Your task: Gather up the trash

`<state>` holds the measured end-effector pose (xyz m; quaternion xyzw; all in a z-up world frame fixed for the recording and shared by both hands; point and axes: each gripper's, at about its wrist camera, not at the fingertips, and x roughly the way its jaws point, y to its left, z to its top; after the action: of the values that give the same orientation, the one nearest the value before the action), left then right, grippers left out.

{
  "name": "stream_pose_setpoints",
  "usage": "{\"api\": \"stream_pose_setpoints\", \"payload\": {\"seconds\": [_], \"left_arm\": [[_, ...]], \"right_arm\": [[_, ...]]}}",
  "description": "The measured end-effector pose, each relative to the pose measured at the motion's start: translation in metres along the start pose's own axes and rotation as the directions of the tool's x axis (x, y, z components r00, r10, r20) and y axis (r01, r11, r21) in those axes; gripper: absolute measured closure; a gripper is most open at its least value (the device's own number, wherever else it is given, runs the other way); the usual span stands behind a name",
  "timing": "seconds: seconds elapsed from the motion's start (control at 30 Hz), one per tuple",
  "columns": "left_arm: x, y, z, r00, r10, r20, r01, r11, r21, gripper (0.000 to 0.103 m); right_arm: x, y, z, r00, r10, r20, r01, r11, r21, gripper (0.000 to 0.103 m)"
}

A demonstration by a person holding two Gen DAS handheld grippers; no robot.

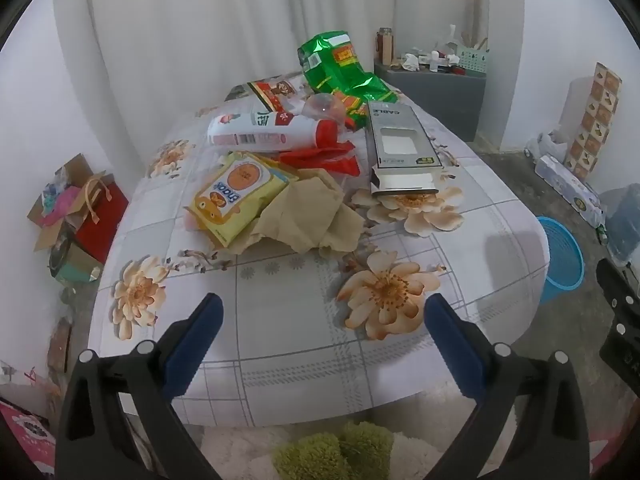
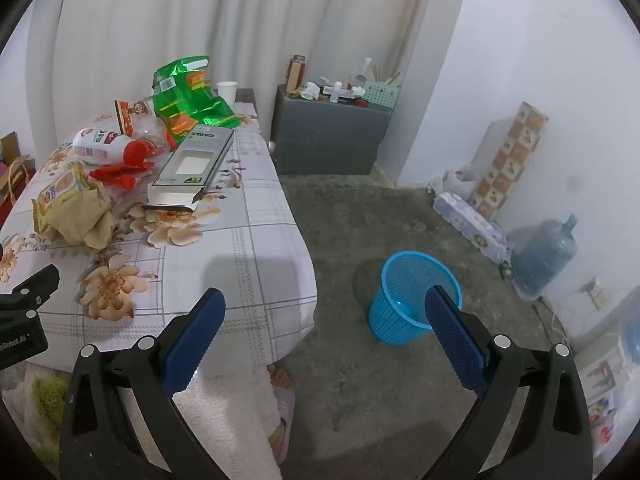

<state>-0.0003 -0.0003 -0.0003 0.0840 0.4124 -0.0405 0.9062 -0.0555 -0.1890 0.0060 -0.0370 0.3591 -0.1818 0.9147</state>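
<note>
Trash lies piled on a table with a floral cloth (image 1: 304,344): a green foil bag (image 1: 340,68), a white and red bottle (image 1: 272,128), a yellow snack pack (image 1: 236,196), crumpled brown paper (image 1: 312,216), a red wrapper (image 1: 324,158) and a grey cable box (image 1: 404,148). A blue mesh bin (image 2: 412,296) stands on the floor right of the table. My left gripper (image 1: 324,336) is open and empty over the table's near edge. My right gripper (image 2: 326,332) is open and empty above the floor, beside the bin.
A grey cabinet (image 2: 332,136) with clutter stands at the back wall. A water jug (image 2: 548,252), a patterned box (image 2: 508,160) and bags line the right wall. Cartons and a red bag (image 1: 100,208) sit left of the table. A white paper cup (image 2: 227,90) stands behind the pile.
</note>
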Motion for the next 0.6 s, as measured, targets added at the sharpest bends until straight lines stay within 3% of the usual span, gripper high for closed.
{"api": "stream_pose_setpoints", "payload": {"seconds": [0.6], "left_arm": [[0.0057,0.0050,-0.0030,1.000,0.005,-0.014,-0.006,1.000,-0.015,0.004]], "right_arm": [[-0.0010,-0.0013,-0.0001,1.000,-0.002,-0.001,0.002,1.000,-0.003,0.008]]}}
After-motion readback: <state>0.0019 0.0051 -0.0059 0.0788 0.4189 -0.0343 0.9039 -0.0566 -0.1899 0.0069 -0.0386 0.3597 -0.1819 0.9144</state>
